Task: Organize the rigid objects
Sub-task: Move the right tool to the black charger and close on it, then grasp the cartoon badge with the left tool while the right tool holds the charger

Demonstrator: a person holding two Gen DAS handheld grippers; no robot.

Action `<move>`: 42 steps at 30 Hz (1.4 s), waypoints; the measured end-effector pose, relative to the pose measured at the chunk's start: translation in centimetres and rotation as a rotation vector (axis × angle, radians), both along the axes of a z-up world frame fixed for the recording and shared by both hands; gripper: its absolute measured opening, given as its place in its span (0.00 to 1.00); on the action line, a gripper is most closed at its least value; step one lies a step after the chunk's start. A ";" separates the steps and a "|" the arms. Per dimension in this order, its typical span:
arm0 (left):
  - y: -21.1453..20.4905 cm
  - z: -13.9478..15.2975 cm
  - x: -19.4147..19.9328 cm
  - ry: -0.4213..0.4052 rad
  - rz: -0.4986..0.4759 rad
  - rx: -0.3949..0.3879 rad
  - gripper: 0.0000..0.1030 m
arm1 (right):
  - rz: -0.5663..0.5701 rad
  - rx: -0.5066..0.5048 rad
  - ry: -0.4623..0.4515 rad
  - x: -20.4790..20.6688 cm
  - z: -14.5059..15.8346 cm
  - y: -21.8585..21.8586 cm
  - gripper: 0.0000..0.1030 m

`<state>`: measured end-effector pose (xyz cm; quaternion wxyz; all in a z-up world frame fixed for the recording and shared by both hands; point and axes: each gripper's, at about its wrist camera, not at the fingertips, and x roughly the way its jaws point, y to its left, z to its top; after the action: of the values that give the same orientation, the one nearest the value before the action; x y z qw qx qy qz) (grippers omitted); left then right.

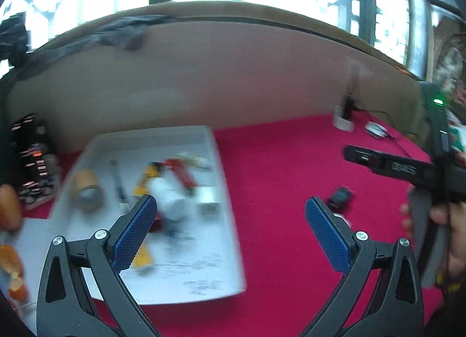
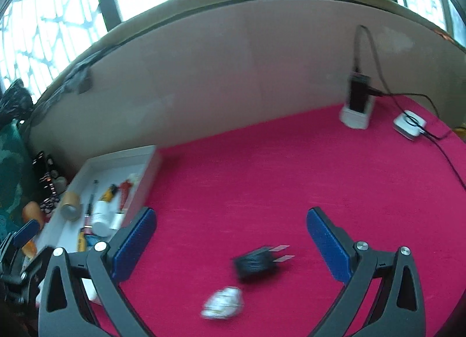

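Observation:
A white tray (image 1: 227,214) on the red cloth holds a brown tape roll (image 1: 86,189), a white bottle (image 1: 170,195), a yellow tube (image 1: 147,176), a red item (image 1: 182,172) and a small white box (image 1: 208,197). My left gripper (image 1: 230,233) is open and empty over the tray's right edge. My right gripper (image 2: 230,245) is open and empty above a black plug adapter (image 2: 257,262) and a small white crumpled item (image 2: 222,303) on the cloth. The adapter also shows in the left wrist view (image 1: 339,195). The tray also shows in the right wrist view (image 2: 142,191).
A beige wall panel (image 2: 247,68) stands behind the table. A phone on a white stand (image 2: 356,103) and a white charger (image 2: 409,125) with cables sit at the back right. Dark packets (image 1: 32,162) and orange items (image 1: 10,208) lie left of the tray.

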<state>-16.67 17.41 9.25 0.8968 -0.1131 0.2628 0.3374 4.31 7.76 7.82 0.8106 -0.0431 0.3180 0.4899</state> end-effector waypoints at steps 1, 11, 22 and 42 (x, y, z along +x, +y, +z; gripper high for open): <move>-0.3 -0.2 0.4 -0.006 -0.031 -0.014 1.00 | -0.004 -0.005 0.006 0.6 -0.4 -0.5 1.00; -1.7 -2.7 3.8 0.051 -0.176 -0.085 1.00 | 0.114 -0.061 -0.025 0.3 -3.2 0.1 1.00; -4.0 -5.6 8.6 0.183 -0.320 -0.127 1.00 | 0.201 -0.165 0.000 0.7 -5.8 2.6 0.60; -3.9 -7.4 13.2 0.254 -0.415 -0.141 0.52 | 0.111 -0.102 0.097 4.2 -6.4 -2.6 0.58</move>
<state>-3.44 13.47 1.88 0.8965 -0.0758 0.4141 0.1384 8.51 5.17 1.45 0.7628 -0.0781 0.3783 0.5186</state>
